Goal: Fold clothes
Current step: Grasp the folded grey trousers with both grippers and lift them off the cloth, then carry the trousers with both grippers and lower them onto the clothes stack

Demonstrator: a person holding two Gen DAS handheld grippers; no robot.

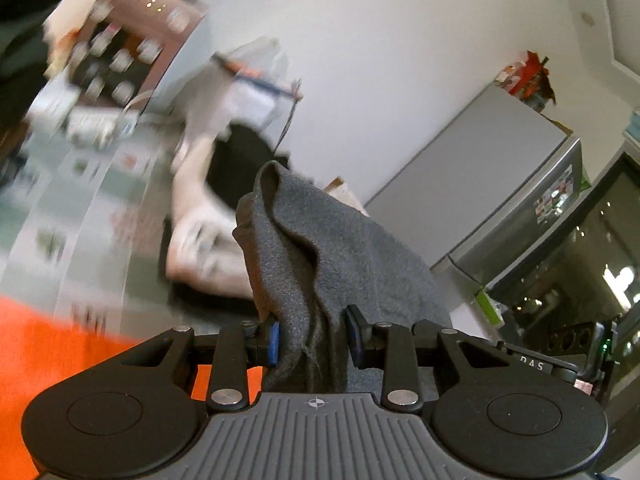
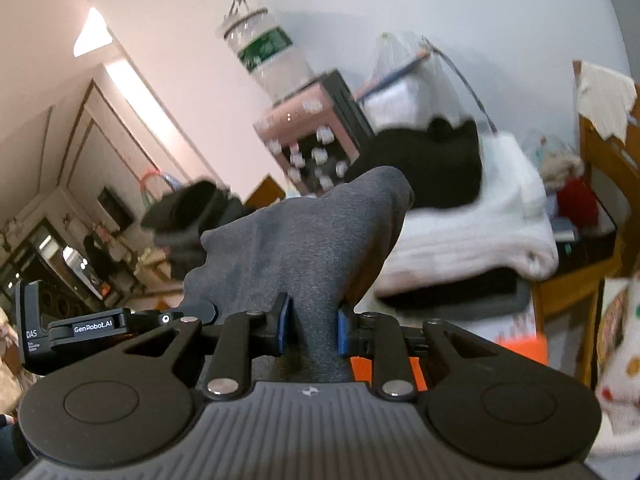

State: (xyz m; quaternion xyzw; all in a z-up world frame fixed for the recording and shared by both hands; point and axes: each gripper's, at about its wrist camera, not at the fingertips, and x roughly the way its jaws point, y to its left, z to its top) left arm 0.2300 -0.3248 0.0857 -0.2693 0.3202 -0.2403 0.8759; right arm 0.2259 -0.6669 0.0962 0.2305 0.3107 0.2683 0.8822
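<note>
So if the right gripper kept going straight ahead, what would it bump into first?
The right gripper already has its jaws shut on the grey cloth. Past that, it would probably meet the black garment lying on the folded white stack, though blur makes depth uncertain.

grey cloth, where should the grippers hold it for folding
By its top edge, as now: the left gripper and right gripper each pinch a bunched bit of the grey cloth from below, fabric spilling past the pads.
</note>
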